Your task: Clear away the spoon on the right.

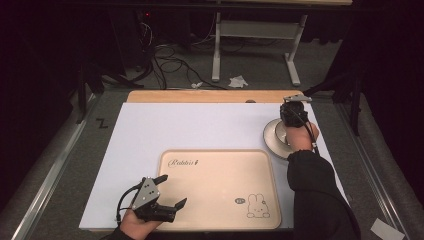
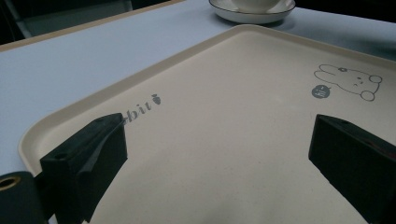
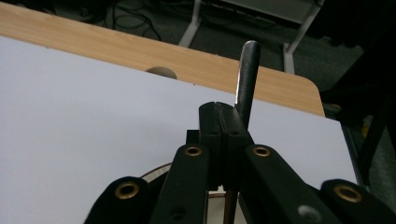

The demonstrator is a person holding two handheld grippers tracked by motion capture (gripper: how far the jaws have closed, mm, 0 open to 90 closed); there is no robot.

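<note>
A cream tray (image 1: 220,190) with a rabbit print lies at the near middle of the white mat (image 1: 200,125). My left gripper (image 1: 174,190) hovers at the tray's near left corner, open and empty; its jaws stand wide over the tray (image 2: 233,116). A white saucer (image 1: 272,137) holding a cup (image 1: 281,131) sits at the mat's right edge. My right gripper (image 1: 292,117) is above the cup. Its jaws (image 3: 219,109) are shut on a slim dark utensil handle (image 3: 246,79) that sticks up past them; the utensil's lower end is hidden.
The mat covers a wooden table (image 1: 200,96) whose far edge shows a round cable hole (image 3: 161,71). Beyond it are floor cables (image 1: 170,62) and a white desk frame (image 1: 216,50). Metal rails run along both sides of the table.
</note>
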